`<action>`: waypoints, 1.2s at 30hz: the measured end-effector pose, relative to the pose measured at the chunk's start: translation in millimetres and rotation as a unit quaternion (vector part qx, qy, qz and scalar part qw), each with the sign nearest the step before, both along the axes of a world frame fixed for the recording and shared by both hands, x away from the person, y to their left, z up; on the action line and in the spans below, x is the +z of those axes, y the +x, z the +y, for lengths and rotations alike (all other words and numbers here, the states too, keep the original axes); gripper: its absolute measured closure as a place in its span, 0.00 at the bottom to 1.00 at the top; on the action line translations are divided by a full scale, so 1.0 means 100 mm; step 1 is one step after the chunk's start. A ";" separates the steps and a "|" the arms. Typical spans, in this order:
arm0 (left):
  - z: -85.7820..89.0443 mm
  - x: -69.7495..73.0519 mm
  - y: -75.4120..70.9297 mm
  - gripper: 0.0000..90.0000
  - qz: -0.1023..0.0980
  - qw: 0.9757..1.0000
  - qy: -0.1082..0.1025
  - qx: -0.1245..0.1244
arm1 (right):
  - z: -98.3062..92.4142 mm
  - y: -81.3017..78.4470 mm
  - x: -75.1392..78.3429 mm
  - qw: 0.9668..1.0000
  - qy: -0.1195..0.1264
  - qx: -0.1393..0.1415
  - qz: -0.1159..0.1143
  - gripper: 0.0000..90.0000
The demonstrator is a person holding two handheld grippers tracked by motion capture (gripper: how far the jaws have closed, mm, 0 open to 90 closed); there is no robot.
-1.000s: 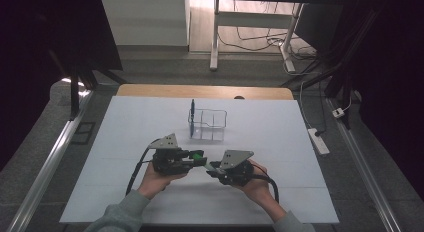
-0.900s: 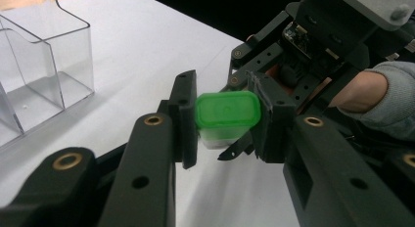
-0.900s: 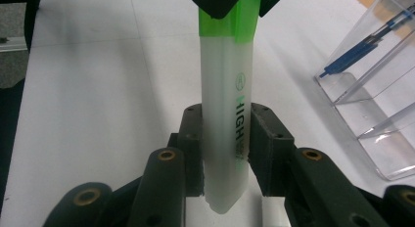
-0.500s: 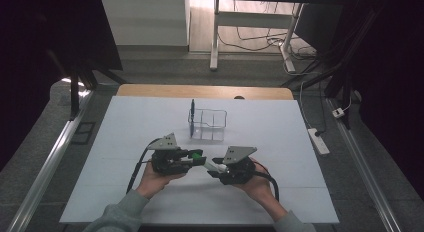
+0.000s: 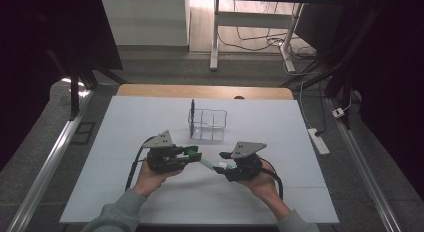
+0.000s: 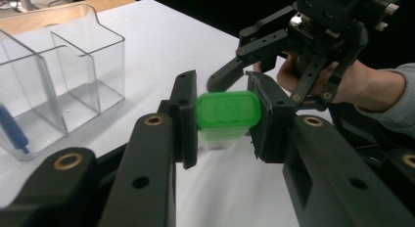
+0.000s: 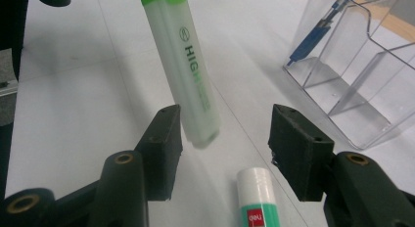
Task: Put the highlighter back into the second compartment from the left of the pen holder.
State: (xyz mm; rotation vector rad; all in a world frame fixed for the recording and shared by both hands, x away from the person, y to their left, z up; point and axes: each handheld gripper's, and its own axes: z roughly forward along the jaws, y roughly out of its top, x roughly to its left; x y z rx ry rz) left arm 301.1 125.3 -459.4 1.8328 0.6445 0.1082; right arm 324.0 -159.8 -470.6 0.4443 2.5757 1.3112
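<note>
Highlighter (image 7: 188,70): pale translucent green barrel, bright green cap (image 6: 227,109), darker green lettering along the side. Glue stick (image 7: 256,197): white cap, teal-green body with a small red label patch. Organiser (image 6: 58,70): clear, colourless plastic. Pen (image 7: 315,34) in it: blue, darker blue grip. Left gripper (image 6: 222,134) and right gripper (image 7: 225,139): black jaws with brass-coloured pivot pins; grey three-cornered top plates seen from the high view. Table (image 5: 280,137): white sheet surface, light wood-coloured far edge. Sleeve (image 6: 399,97): grey.
</note>
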 end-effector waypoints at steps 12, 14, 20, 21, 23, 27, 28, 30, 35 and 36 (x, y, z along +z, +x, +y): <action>0.08 0.02 0.02 0.74 -0.002 1.000 -0.004 0.017 | -0.25 0.00 0.04 1.000 0.004 -0.027 -0.002 0.50; 0.08 0.03 0.02 0.74 -0.002 1.000 -0.004 0.018 | -0.31 0.00 0.05 0.999 0.004 -0.034 -0.004 0.50; 0.12 0.03 0.03 0.74 -0.002 1.000 -0.002 0.024 | -0.57 -0.04 0.04 0.998 0.009 -0.061 0.001 0.50; 0.12 0.03 0.04 0.74 -0.001 1.000 -0.002 0.025 | -0.62 -0.05 0.03 0.998 0.010 -0.067 0.004 0.50; 0.13 0.03 0.04 0.74 0.000 1.000 -0.001 0.027 | -0.70 -0.06 0.02 0.997 0.010 -0.075 0.006 0.49; 0.15 0.03 0.06 0.74 0.000 1.000 -0.003 0.030 | -0.82 -0.07 0.00 0.996 0.011 -0.087 0.007 0.49; 0.15 0.03 0.07 0.74 0.000 0.999 -0.005 0.031 | -0.84 -0.07 0.00 0.996 0.011 -0.089 0.007 0.49; 0.15 0.04 0.09 0.74 0.001 0.999 -0.004 0.033 | -0.88 -0.06 -0.01 0.996 0.012 -0.093 0.010 0.49; 0.15 0.12 0.18 0.74 -0.002 0.999 -0.012 0.038 | -0.97 -0.06 -0.02 0.994 0.012 -0.104 0.008 0.49; 0.15 0.14 0.21 0.74 -0.002 0.999 -0.014 0.039 | -0.99 -0.06 -0.02 0.994 0.010 -0.106 0.008 0.49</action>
